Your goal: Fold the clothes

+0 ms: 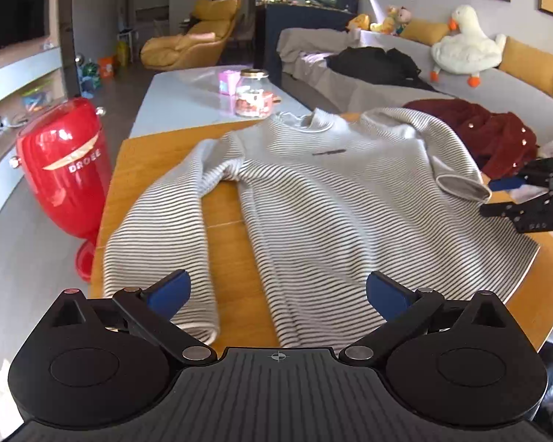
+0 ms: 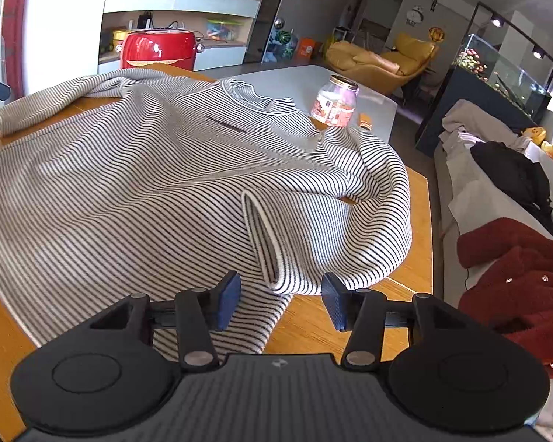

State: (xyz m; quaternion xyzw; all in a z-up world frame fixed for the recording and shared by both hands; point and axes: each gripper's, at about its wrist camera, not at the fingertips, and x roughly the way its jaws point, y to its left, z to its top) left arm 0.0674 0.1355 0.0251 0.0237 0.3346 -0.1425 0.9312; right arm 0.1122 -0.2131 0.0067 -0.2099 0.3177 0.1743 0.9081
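Observation:
A grey-and-white striped sweater (image 1: 331, 199) lies face up on the wooden table (image 1: 232, 243), neck away from me. Its left sleeve (image 1: 158, 228) lies straight toward the near edge. Its right sleeve is folded over the body, cuff (image 2: 265, 243) toward the hem. It also shows in the right wrist view (image 2: 147, 169). My left gripper (image 1: 278, 294) is open and empty above the hem. My right gripper (image 2: 280, 300) is open, its jaws standing either side of the cuff, not touching it. The right gripper also shows in the left wrist view (image 1: 527, 199), at the right.
A glass jar (image 1: 253, 94) and pink box (image 1: 228, 81) stand on the grey table beyond the neck. A red appliance (image 1: 64, 169) stands left of the table. A sofa (image 1: 461, 88) at right holds a red coat (image 1: 494, 136), black garment and plush goose.

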